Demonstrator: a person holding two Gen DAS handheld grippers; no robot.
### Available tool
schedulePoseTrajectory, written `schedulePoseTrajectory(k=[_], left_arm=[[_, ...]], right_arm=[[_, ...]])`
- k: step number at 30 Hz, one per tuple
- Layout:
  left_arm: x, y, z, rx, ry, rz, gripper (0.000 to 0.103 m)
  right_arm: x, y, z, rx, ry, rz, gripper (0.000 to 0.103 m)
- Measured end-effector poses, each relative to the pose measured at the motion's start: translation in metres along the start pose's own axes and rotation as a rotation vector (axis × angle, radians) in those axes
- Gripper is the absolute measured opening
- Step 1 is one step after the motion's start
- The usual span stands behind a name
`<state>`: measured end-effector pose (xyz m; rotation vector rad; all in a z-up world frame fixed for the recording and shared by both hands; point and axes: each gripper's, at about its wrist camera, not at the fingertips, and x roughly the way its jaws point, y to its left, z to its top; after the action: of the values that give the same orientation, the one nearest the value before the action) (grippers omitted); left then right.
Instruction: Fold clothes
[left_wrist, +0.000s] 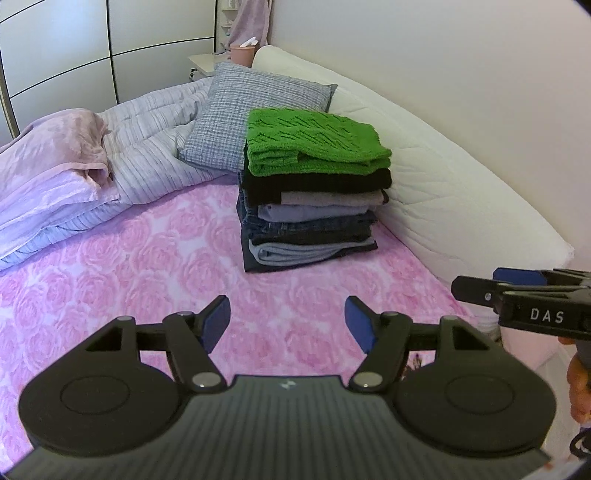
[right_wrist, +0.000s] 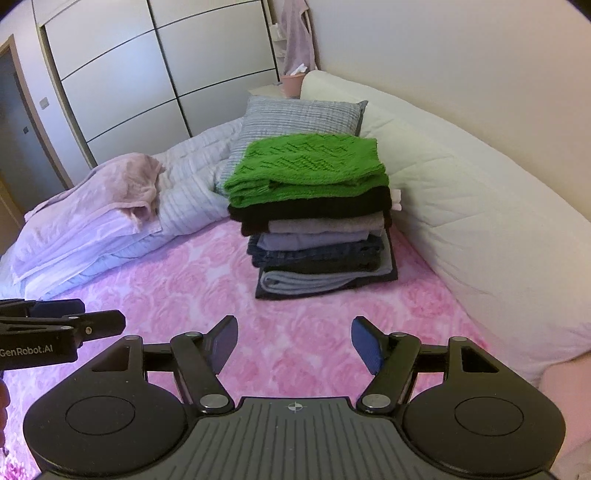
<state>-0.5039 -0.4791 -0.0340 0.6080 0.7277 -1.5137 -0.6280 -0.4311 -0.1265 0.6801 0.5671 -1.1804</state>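
Soft even daylight, slight pink cast; no glare, faint shadows; sharp centre; fisheye bending, dark vignette at corners.

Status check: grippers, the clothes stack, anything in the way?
Left gripper open, empty. Right gripper open, empty. Folded stack upright on the bed, green sweater on top. Nothing between grippers and stack.
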Motion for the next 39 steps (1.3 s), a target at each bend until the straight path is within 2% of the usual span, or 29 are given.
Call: schedulePoseTrajectory(k=[6, 13, 26, 39], left_arm=[[-0.019, -0.005, -0.019, 0.004, 0.005, 0.0, 0.065], [-0.025, -0.021, -0.027, -0.01, 0.004, 0.018, 0.065], [-0.022, -0.051, -0.026, -0.023, 0.001, 0.026, 0.065], [-0.014, -0.075, -0.02, -0.004, -0.007, 0.02, 0.072]], right_arm=[[-0.019, 0.011, -0.02, -0.012, 0.005, 0.011, 0.065], [-0.026, 0.013, -0.027, -0.051, 0.016, 0.043, 0.065], [-0.031, -0.006, -0.028, -0.069, 0.039, 0.06, 0.065], [-0.033, -0.035, -0.024, -0.056, 0.036, 0.055, 0.065]])
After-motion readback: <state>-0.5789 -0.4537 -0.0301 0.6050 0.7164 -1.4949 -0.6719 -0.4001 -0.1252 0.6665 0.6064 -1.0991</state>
